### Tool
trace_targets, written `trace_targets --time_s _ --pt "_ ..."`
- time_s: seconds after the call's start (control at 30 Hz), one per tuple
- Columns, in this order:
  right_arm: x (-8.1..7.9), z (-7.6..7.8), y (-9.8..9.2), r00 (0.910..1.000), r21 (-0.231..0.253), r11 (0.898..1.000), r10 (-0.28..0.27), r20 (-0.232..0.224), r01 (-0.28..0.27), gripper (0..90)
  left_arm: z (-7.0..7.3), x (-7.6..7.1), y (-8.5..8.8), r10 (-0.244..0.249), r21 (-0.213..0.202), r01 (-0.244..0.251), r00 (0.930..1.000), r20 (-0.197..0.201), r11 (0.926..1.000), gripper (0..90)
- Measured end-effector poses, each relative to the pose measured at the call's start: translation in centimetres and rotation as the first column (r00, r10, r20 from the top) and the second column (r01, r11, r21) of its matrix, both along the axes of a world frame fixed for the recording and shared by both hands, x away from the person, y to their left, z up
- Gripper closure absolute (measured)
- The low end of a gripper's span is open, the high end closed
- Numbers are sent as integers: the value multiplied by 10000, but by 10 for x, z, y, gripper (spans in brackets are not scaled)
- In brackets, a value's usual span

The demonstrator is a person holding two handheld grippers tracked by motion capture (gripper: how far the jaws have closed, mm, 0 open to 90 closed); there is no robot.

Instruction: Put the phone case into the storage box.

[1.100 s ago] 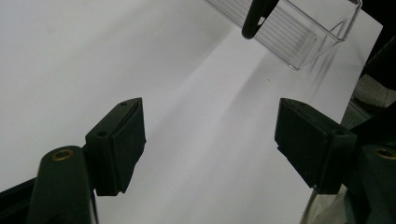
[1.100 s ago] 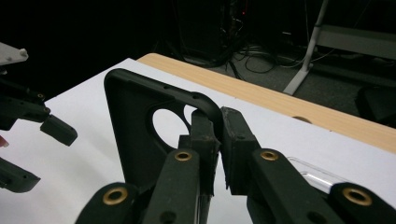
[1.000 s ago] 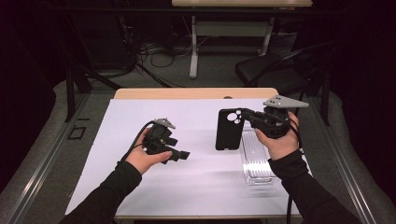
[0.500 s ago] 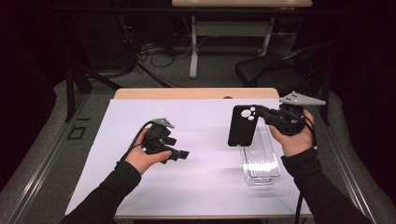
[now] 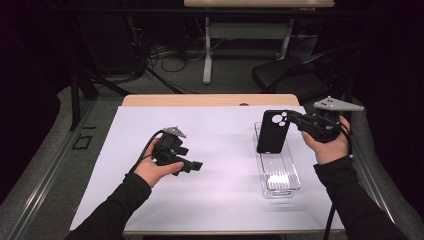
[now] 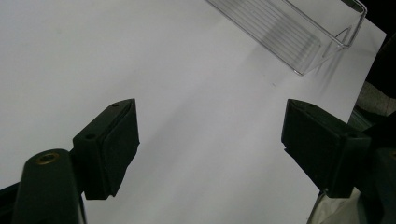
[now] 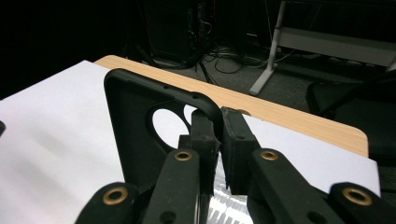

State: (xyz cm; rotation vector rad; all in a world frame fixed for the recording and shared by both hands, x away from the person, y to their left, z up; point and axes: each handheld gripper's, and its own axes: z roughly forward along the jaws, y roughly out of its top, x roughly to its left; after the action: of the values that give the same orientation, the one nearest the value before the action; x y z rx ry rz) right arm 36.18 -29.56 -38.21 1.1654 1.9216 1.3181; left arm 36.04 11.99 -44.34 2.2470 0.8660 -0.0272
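Already lifted, phone case (image 5: 273, 132) pinched in right gripper (image 5: 294, 119) above clear tray (image 5: 280, 172), not yet placed; left gripper (image 5: 192, 165) fingers just opening, empty.

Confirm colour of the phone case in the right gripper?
Black, matte. The phone case shows best in the high view, held upright over the clear tray.
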Motion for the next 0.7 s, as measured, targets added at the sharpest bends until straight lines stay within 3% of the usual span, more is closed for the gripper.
trace_targets --time_s 0.27,0.7 --pt "6 -4 -11 9998 -175 9997 -178 8 178 848 0 0 0 30 -54 -30 10000 11 10000 190" --pt "25 -15 -12 9991 -469 9980 -421 49 423 848 -2 0 2 70 -80 -70 10000 18 9999 187"
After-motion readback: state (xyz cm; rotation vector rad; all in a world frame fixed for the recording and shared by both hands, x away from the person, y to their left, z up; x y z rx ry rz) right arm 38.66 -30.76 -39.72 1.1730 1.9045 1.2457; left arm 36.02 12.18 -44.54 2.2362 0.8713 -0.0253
